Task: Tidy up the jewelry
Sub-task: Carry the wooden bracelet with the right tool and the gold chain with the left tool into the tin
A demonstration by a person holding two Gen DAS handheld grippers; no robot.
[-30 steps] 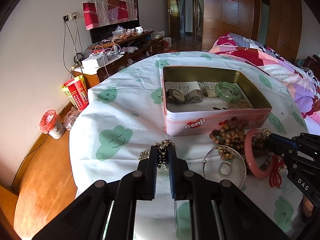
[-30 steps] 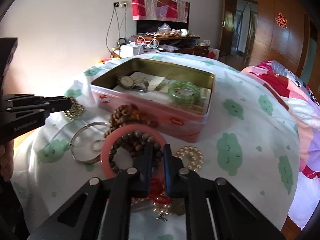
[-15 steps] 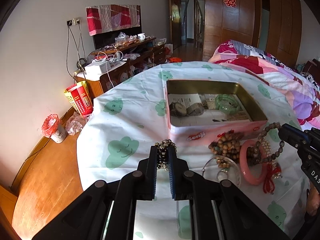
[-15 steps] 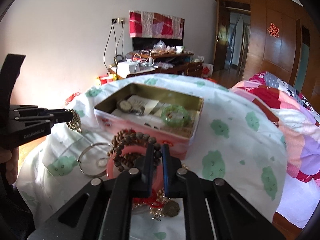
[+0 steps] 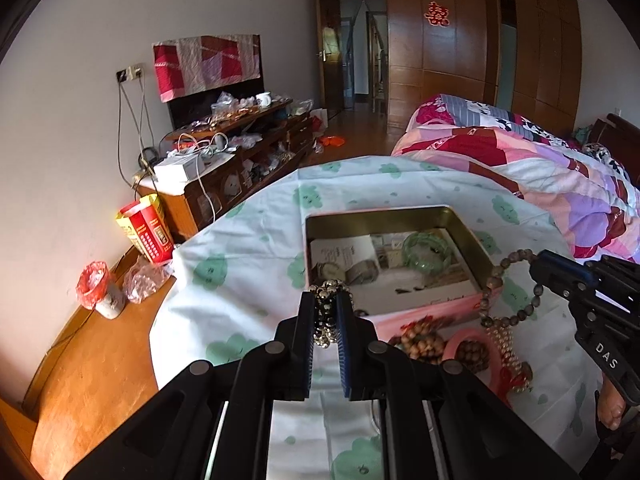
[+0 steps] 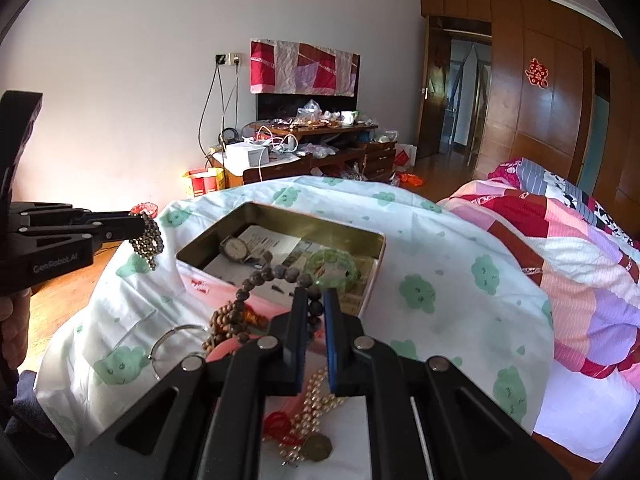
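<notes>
- Left gripper [image 5: 325,316]: jaws pinching a dark metallic bead bracelet [image 5: 326,300], lifted clear of the table [image 5: 240,248].
- Right gripper [image 6: 316,320]: jaws pinching a brown wooden bead strand [image 6: 276,272], which hangs in a loop off the table.
- Open pink rectangular tin [image 5: 436,312] sits just beyond both, holding a green jade bangle [image 5: 426,250] and a wristwatch [image 6: 236,249].
- Pink bangle [image 5: 460,340], silver ring bangle [image 6: 168,340] and pearl strand [image 6: 316,400] lie near the tin's front.
</notes>
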